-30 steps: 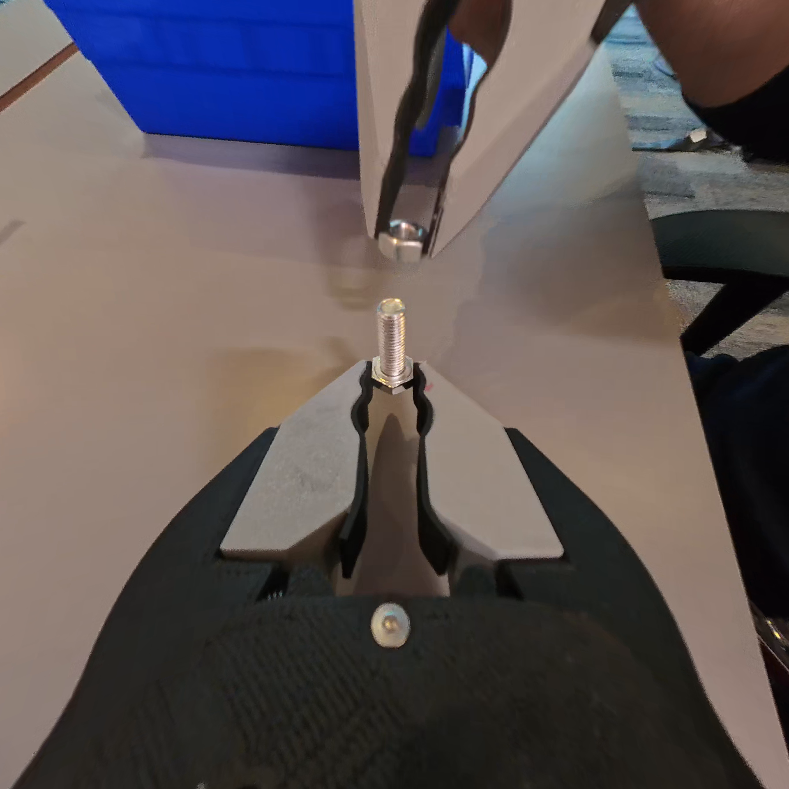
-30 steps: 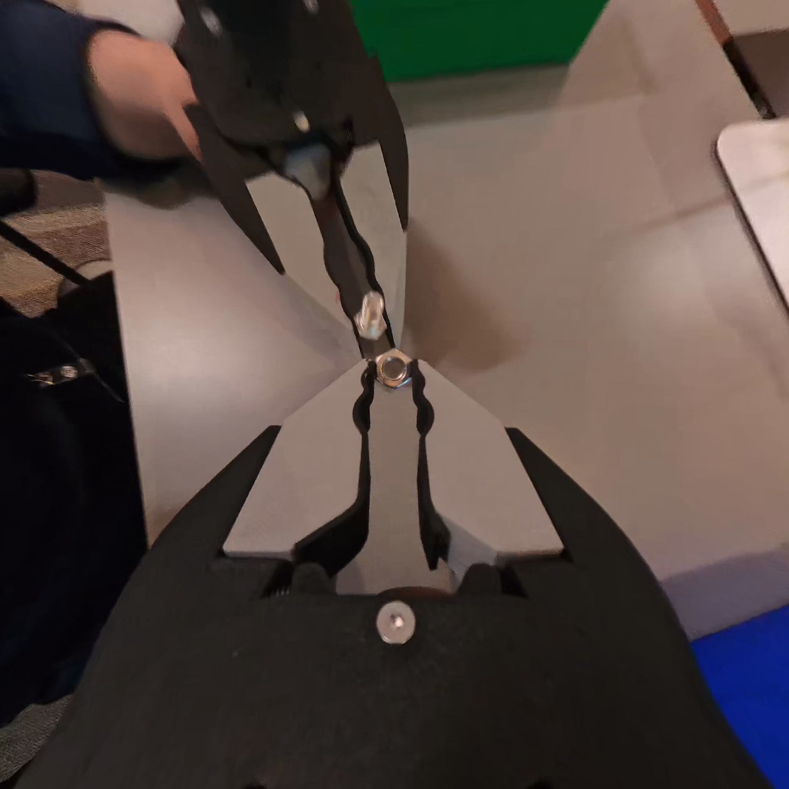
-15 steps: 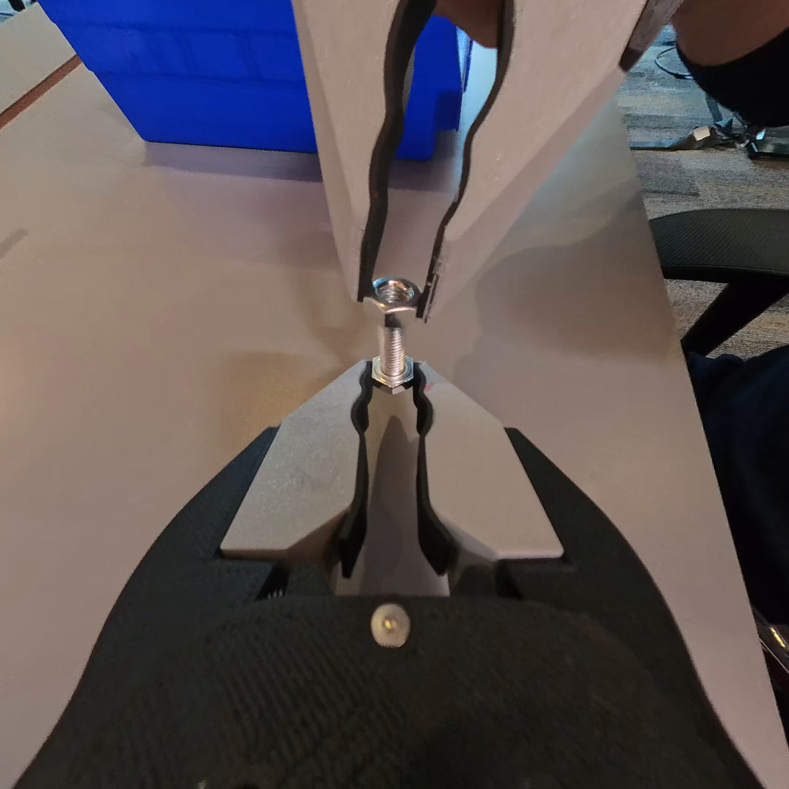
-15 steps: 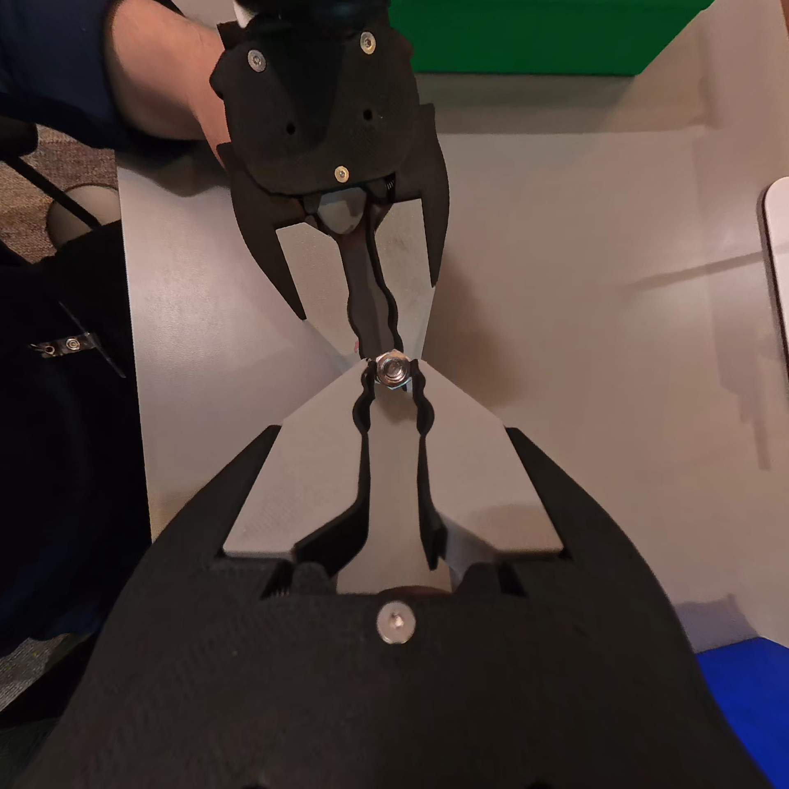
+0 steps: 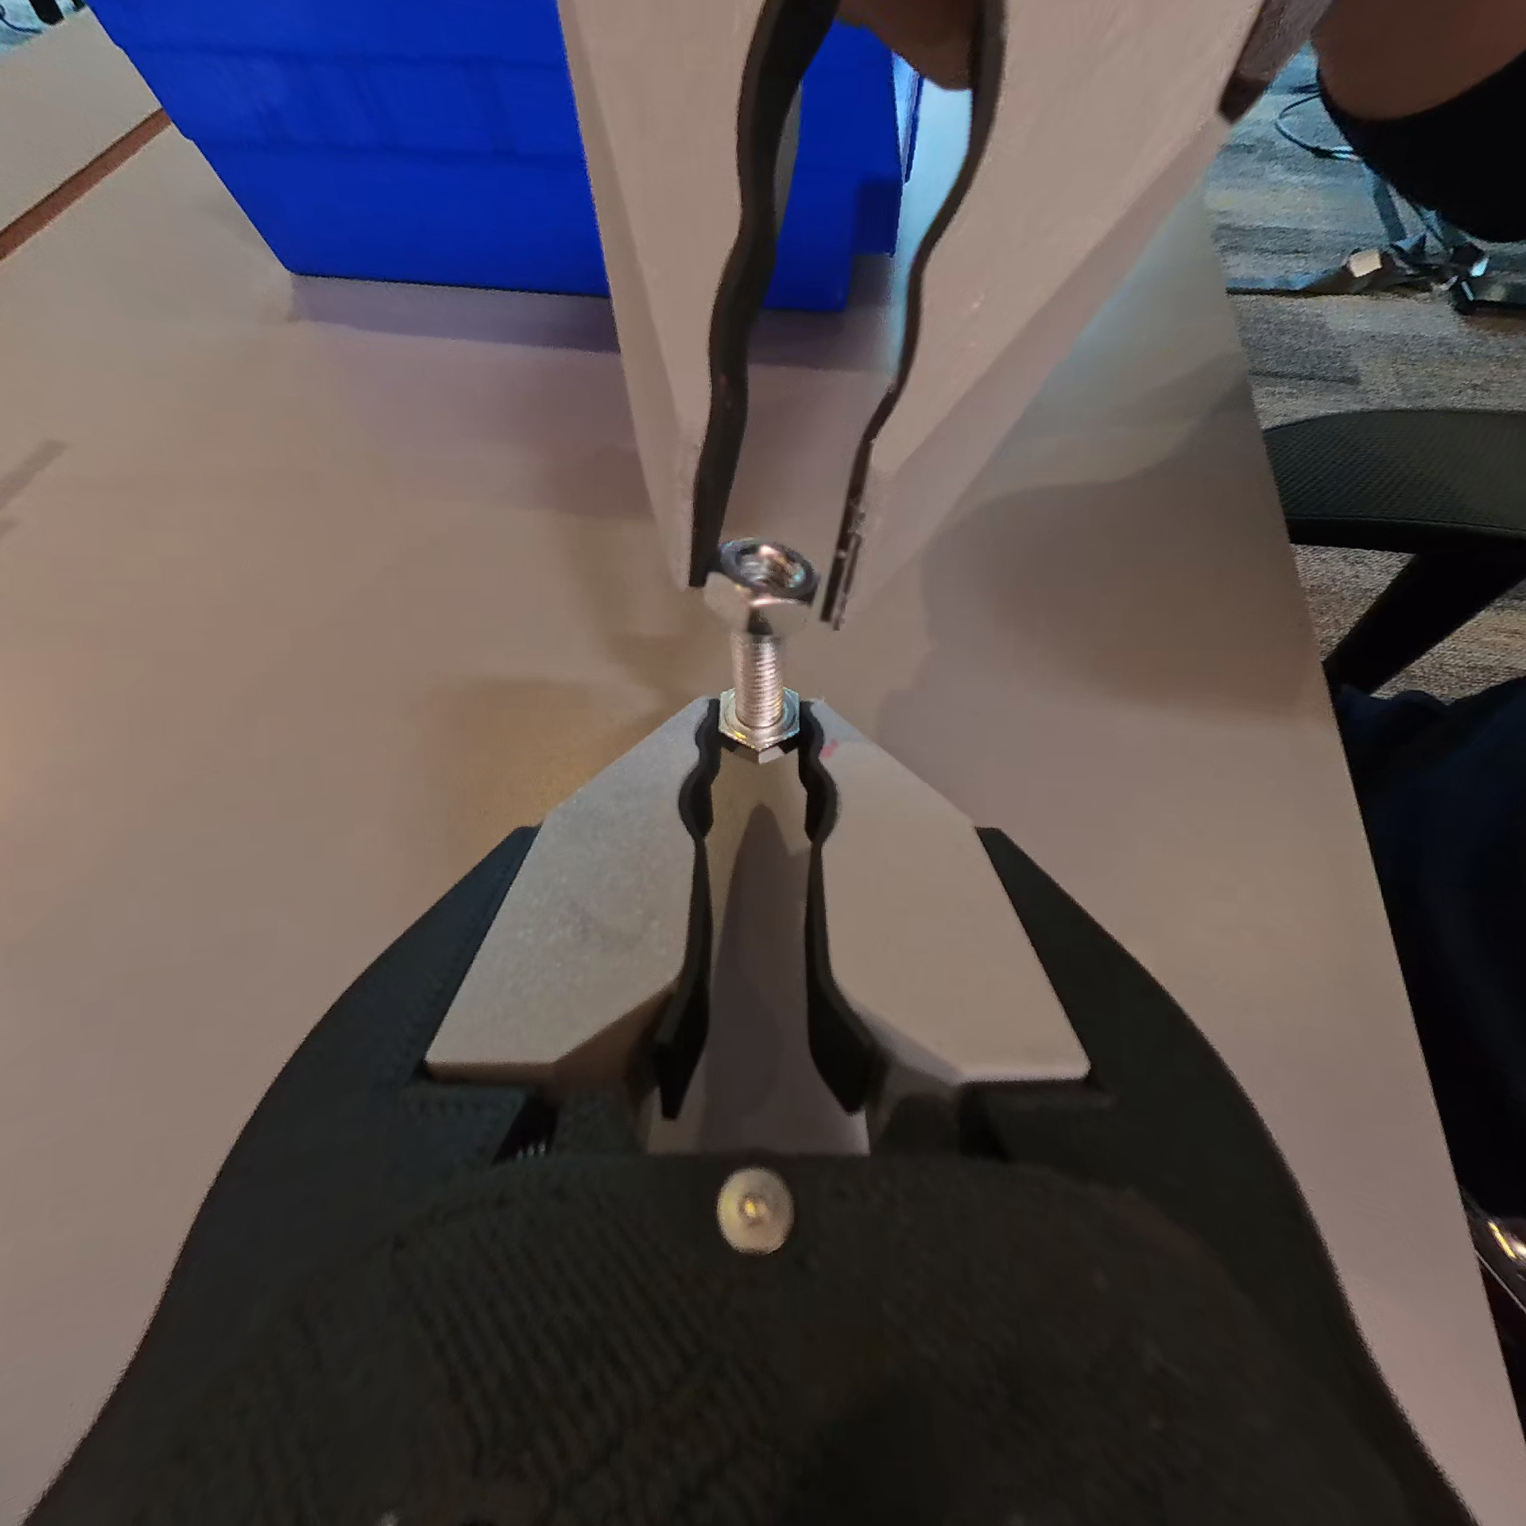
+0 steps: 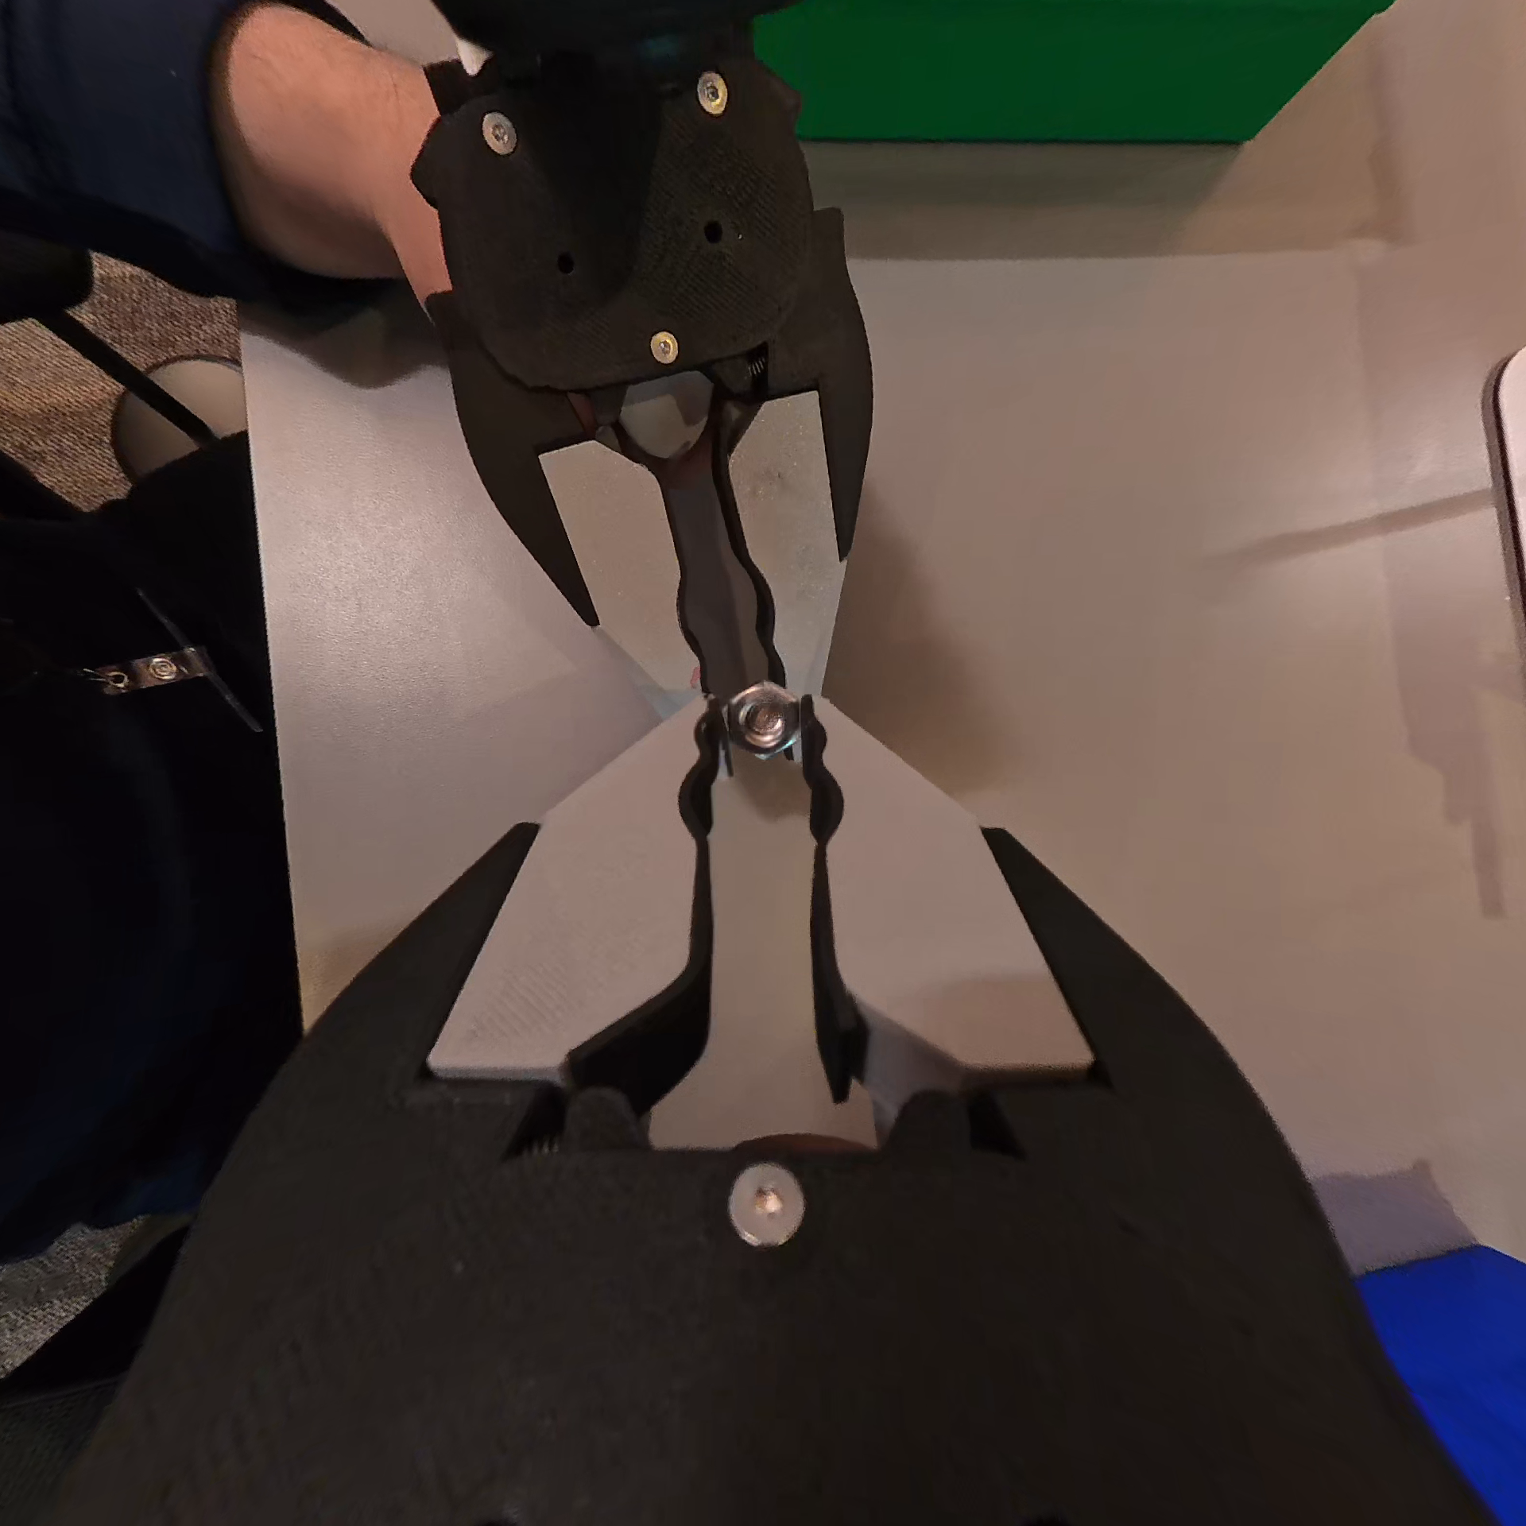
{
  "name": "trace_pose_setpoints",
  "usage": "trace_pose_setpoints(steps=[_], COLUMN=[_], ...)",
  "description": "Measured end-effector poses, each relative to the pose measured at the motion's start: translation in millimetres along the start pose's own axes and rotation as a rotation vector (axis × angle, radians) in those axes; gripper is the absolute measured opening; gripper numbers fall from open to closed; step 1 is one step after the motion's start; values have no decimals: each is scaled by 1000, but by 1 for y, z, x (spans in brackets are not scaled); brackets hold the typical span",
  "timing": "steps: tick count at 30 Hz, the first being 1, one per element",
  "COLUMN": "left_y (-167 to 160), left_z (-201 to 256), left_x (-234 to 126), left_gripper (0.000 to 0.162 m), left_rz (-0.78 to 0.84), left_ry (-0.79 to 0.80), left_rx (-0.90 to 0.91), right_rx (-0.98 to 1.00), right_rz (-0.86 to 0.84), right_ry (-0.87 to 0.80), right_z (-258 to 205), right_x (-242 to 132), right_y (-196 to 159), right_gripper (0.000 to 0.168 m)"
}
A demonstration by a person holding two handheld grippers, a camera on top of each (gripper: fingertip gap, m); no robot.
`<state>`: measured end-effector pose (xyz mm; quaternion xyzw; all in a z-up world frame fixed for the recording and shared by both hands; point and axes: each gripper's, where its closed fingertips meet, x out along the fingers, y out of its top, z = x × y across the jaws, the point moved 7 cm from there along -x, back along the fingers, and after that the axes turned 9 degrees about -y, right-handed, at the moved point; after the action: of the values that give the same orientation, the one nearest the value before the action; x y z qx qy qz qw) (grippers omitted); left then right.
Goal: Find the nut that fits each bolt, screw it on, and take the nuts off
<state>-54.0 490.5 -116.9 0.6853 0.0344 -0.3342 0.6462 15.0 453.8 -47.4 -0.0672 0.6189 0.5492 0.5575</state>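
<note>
The left gripper (image 5: pixel 755 731) lies low over the table (image 5: pixel 330 578), fingers pointing forward, its jaws clamped on the hex head of a bolt (image 5: pixel 754 689). The bolt stands upright from the fingertips, a bright steel threaded shank. The fingers (image 5: pixel 603 867) are flat grey wedges with wavy black rubber pads, set in a black textured body. The right gripper (image 5: pixel 772 578) comes down from above, opposite the left, jaws pinching a shiny hex nut (image 5: pixel 764 582). The nut sits on the bolt's tip; in the right wrist view the bolt end shows inside the nut (image 6: pixel 761 727). How far it is threaded cannot be told. A blue bin (image 5: pixel 396 140) stands beyond both jaws.
</note>
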Motion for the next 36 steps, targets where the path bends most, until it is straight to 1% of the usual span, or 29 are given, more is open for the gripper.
trace_pose_setpoints(steps=[4, 5, 7, 11, 13, 14, 18, 22, 26, 30, 34, 36], left_y=[0, 1, 1, 1, 2, 2, 2, 2, 3, 3, 3, 2], left_z=[-1, -1, 0, -1, -1, -1, -1, 0, 0, 1, 1, 1], left_x=[-1, -1, -1, -1, -2, -2, -1, -2, -3, -2, -2, -2], left_gripper=[16, 16, 16, 16, 16, 16, 16, 16, 16, 16, 16, 16], left_rz=[7, 10, 25, 27, 33, 34, 36, 49, 56, 54, 49, 48], left_ry=[0, -2, -13, -19, -21, -22, -30, -46, -49, -54, -55, -54], left_rx=[-5, -7, -14, -27, -29, -31, -34, -39, -47, -45, -41, -42], right_rx=[22, 39, 97, 181, 224, 228, 147, 34, 1, -41, -90, -91], right_rz=[40, 71, 149, 258, 323, 342, 382, 397, 412, 402, 407, 395], right_ry=[-10, -12, 6, -13, -41, -61, -152, -258, -273, -360, -401, -401], right_z=[3, 3, 3, 3, 2, 2, -5, -11, -16, -19, -25, -24], right_x=[-6, -9, -12, -14, -17, -17, -12, -8, -7, -6, -2, 0], right_y=[1, 1, -3, -22, -29, -31, -30, -24, -21, -23, -22, -23], right_gripper=[23, 23, 15, 24, 29, 29, 27, 21, 21, 25, 14, 14])
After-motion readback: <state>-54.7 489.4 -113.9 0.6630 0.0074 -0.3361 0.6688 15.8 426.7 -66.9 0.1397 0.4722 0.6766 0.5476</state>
